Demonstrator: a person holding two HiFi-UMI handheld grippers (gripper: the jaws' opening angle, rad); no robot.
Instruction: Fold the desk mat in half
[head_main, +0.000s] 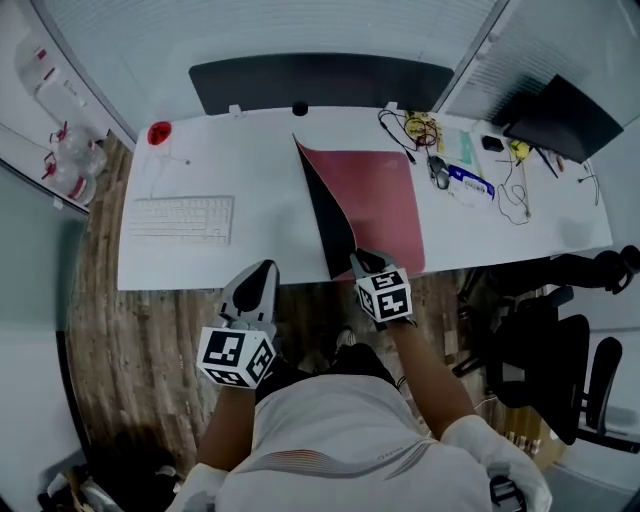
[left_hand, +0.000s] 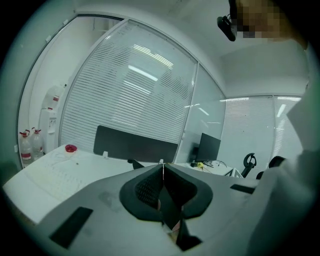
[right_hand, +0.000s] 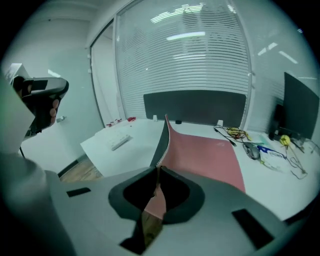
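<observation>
Desk mat, a pink flexible sheet with black underside (head_main: 385, 205), lies on the long white desk (head_main: 260, 170), its left half raised on edge. Right gripper (head_main: 361, 258) pinches the lifted near corner, probably to swing the flap over. Left gripper (head_main: 262, 272), jaws together and empty, hovers off the desk's near edge, clear of the fold.

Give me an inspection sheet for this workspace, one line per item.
Surface: white desk.
Job's things: desk mat, pink top, black underside; left edge lifted, right part flat.
Clutter: keyboard and red object at left; mouse at right.
Grippers: right gripper shut on the mat's near corner; left gripper shut, empty, off the desk.
Cables: wires tangled beyond the mat's far right corner.
Surroundings: black partition, office chair.
</observation>
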